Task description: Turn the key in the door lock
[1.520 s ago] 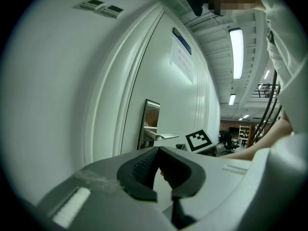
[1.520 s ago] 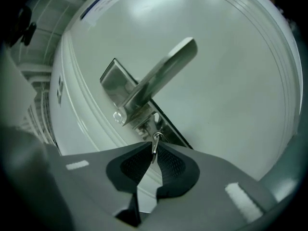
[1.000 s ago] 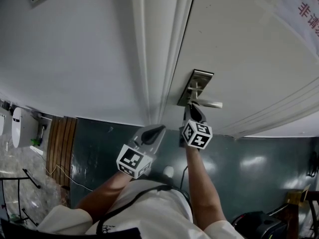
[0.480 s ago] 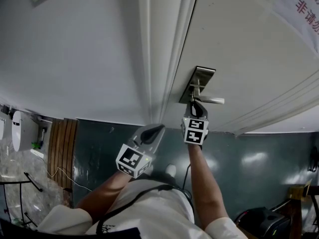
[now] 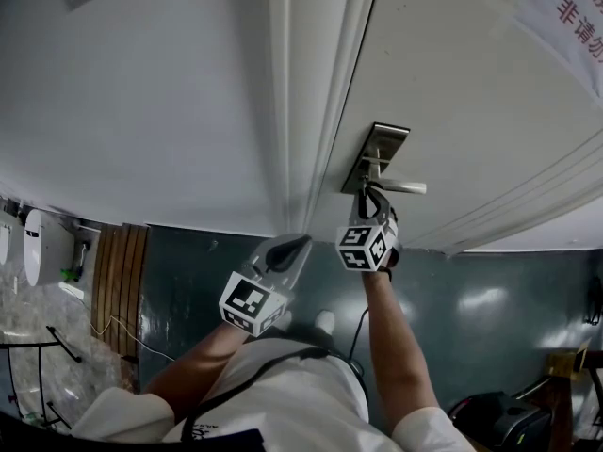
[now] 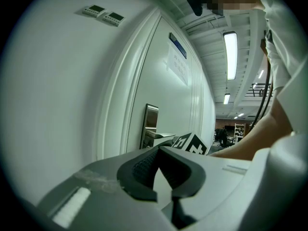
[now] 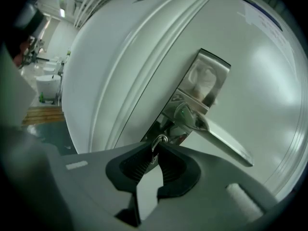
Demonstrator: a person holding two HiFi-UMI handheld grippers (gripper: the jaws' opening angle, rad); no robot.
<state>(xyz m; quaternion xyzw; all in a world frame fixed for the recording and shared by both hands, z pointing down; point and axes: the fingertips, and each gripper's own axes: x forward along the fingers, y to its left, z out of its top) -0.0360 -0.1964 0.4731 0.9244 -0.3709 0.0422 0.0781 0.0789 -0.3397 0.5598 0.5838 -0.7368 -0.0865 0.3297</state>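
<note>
Key (image 7: 156, 147): a small silvery piece with a thin wire ring showing just above the pads. It stands at the foot of the lock plate (image 7: 198, 94), just under the handle (image 7: 222, 141), near the centre of the right claw view. The right claw (image 7: 155, 153) is clenched on it, ribbed dark pads pinching it from both sides. The plate is a tall brushed-metal strip on the white door (image 5: 452, 92), close to the door's edge. The handle runs off toward the lower right of that view. In the head view this claw reaches up to the plate at mid frame, with its marker cube (image 5: 366, 248) below. The left claw (image 5: 285, 252) hangs to the lower left, off the door, its pads (image 6: 144, 165) closed together on nothing.
</note>
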